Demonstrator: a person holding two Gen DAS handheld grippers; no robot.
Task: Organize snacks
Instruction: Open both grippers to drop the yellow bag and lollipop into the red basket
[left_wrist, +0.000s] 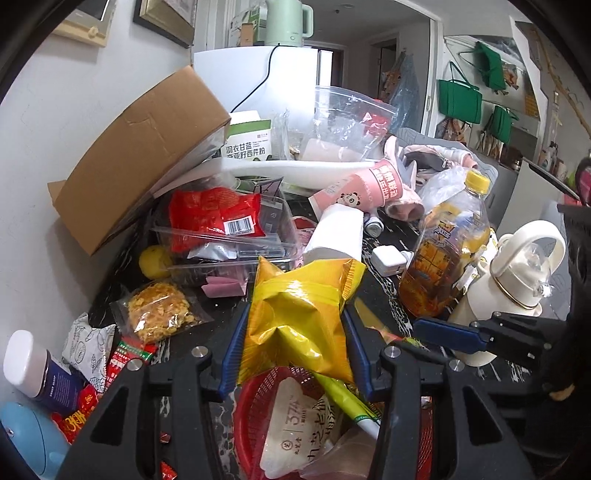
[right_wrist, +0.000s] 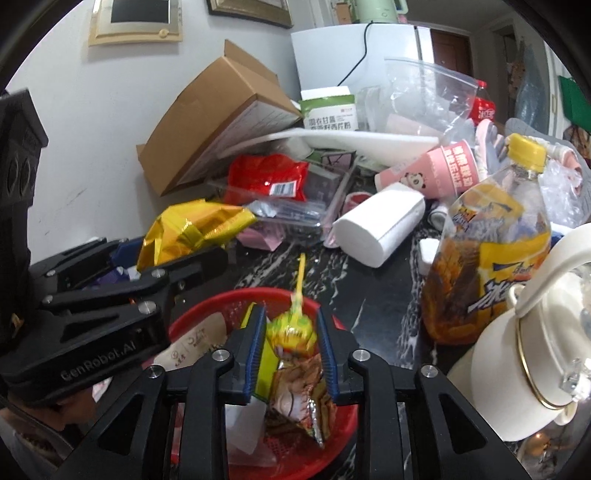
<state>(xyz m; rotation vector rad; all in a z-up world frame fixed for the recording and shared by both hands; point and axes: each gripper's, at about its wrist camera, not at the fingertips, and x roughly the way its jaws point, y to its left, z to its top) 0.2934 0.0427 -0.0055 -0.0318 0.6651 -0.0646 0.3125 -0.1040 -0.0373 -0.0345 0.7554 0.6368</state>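
Observation:
My left gripper (left_wrist: 295, 310) is shut on a crumpled yellow snack bag (left_wrist: 295, 332), held above a red mesh basket (left_wrist: 251, 406). The right wrist view shows the same bag (right_wrist: 192, 229) at the left, above the basket's rim (right_wrist: 207, 314). My right gripper (right_wrist: 290, 314) hangs over the basket with a yellow-green lollipop (right_wrist: 291, 328) between its blue fingers (right_wrist: 255, 343). The lollipop and its stick look blurred and the pads do not seem to press on it. Several snack packets (right_wrist: 295, 391) lie in the basket.
An iced-tea bottle (right_wrist: 491, 254) and a white flask (right_wrist: 524, 350) stand close on the right. A tissue pack (right_wrist: 380, 229), a pink cup (right_wrist: 428, 170), a clear tub with a red packet (right_wrist: 269, 177) and a cardboard box (right_wrist: 210, 122) crowd the back. Loose packets (left_wrist: 162, 312) lie left.

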